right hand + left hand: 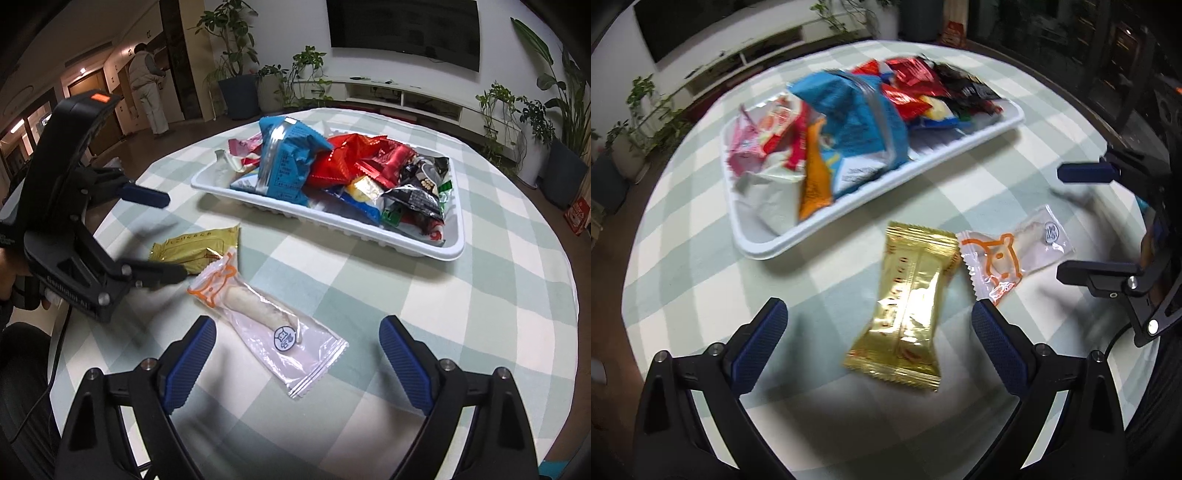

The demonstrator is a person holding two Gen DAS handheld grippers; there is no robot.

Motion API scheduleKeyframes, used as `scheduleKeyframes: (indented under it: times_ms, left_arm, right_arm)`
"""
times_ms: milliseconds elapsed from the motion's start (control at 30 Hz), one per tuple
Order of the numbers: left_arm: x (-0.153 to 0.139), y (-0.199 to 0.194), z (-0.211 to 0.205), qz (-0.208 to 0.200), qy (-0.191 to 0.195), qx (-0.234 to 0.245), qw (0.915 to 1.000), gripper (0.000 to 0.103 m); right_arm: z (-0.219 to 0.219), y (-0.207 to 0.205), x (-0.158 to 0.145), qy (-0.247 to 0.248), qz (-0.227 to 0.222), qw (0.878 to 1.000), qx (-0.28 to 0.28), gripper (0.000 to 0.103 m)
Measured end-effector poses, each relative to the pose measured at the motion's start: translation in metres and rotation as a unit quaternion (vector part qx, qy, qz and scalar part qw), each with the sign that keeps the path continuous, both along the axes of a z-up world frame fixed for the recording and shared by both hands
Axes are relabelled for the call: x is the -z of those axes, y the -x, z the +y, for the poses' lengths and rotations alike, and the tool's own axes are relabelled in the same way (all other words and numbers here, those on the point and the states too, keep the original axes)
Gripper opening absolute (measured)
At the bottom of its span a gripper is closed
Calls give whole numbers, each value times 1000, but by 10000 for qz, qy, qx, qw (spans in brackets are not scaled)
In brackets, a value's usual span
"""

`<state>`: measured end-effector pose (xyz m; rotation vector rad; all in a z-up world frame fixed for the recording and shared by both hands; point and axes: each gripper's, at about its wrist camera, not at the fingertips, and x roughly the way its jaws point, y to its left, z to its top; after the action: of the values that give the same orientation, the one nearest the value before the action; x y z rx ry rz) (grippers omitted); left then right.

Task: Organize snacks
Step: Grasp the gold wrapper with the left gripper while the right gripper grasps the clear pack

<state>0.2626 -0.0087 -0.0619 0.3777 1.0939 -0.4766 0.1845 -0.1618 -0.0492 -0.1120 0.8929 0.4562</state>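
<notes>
Two loose snacks left on the surface, most already in the tray.

Gold packet (908, 314) and clear sausage packet (266, 332) flat on the checked surface (424, 295), just beside each other, corners touching or overlapping, both near of the white tray (406, 245). Tray piled with blue bag (284, 158), red and black packets, further back. Left hand-held gripper (879, 328) wide open, empty, straddling gold packet, contact not clear. Right hand-held gripper (297, 354) wide open, empty, lined up over clear packet. Judged mostly done: two packets remaining to lift into tray; neither grasped yet. Thin slippery wrappers, likely to slide on closing.
</notes>
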Motion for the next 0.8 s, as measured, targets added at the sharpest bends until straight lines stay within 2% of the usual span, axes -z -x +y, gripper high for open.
scheduleKeyframes:
  times_ms: [67, 200, 300, 367, 433, 633, 767, 800]
  left_arm:
    - [7, -6, -4, 242, -69, 85, 9996, 83]
    - [7, -18, 0, 425, 144, 13, 9990, 73]
    - [5, -20, 1, 459, 159, -13, 9988, 60]
    - [3, -20, 2, 496, 150, 2, 9987, 41]
    - [0, -21, 1, 554, 82, 69, 9984, 31]
    - [-3, -10, -6, 631, -147, 316, 9974, 29]
    - [-5, -5, 2, 588, 62, 179, 9981, 29]
    - [-7, -2, 7, 566, 235, 62, 9981, 29]
  right_arm:
    - [1, 1, 0, 19, -27, 10000, -21, 93]
    - [4, 2, -1, 34, -62, 9999, -89, 92]
    - [3, 2, -1, 35, -67, 9999, -104, 91]
    - [3, 3, -2, 7, -85, 9999, -130, 90]
    - [4, 3, -3, -24, -97, 9998, -161, 90]
    - [9, 4, -6, 5, -112, 9995, -301, 90]
    - [16, 1, -6, 188, -58, 9984, -530, 90]
    - [18, -2, -6, 313, -75, 9977, -595, 90]
